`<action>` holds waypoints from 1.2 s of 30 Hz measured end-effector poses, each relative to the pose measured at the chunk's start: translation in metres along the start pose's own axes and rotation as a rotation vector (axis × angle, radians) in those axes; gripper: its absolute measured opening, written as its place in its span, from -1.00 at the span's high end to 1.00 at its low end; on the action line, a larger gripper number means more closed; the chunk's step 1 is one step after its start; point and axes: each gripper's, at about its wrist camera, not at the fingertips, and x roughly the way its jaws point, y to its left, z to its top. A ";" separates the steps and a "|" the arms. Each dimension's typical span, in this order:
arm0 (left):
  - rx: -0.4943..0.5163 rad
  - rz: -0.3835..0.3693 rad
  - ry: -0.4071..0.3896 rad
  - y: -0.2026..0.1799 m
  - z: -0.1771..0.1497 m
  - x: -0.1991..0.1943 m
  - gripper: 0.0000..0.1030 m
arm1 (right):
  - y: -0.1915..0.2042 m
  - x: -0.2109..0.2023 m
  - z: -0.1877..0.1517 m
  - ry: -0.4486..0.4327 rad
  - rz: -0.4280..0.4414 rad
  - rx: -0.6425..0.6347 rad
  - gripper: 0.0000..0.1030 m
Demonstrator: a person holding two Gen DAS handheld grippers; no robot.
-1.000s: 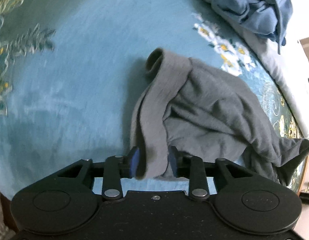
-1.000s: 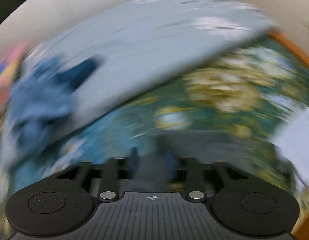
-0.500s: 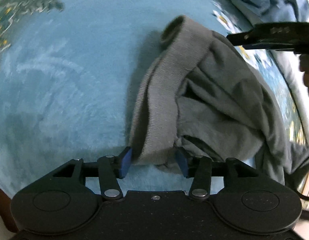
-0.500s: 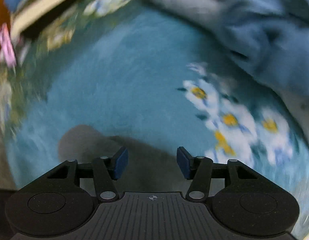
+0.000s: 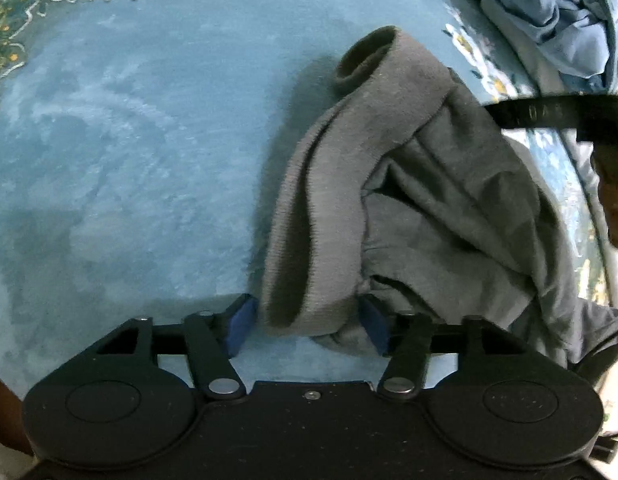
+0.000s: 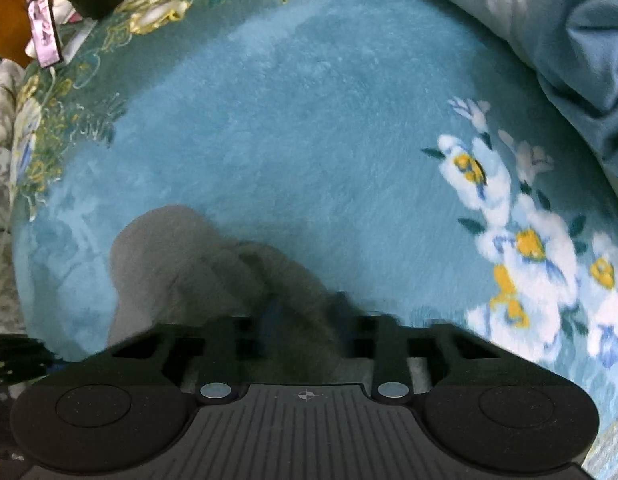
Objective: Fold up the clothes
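- My left gripper (image 5: 307, 328) is wide open; its blue pads (image 5: 240, 326) flank the ribbed hem of the grey garment (image 5: 409, 208) with a gap on the left side, nothing clamped.
- My right gripper (image 6: 305, 312) sits over the same garment's far edge; its fingers are blurred with grey cloth between them, and I cannot tell whether they pinch it.
- The garment lies crumpled on the teal blanket (image 5: 129, 140), its ribbed band curling up into a loop at the top.
- A blue garment (image 5: 565, 20) lies bunched well apart, at the blanket's edge.
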 end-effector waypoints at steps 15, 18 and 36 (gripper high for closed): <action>0.278 -0.141 -0.190 -0.031 0.039 -0.106 0.94 | -0.011 -0.166 -0.080 -0.500 -0.230 0.453 0.99; 0.323 -0.149 -0.195 -0.028 0.040 -0.121 0.93 | -0.011 -0.187 -0.098 -0.528 -0.263 0.512 0.99; 0.275 0.097 -0.171 0.042 0.033 -0.120 0.92 | 0.008 -0.154 -0.246 -0.414 -0.307 0.960 0.96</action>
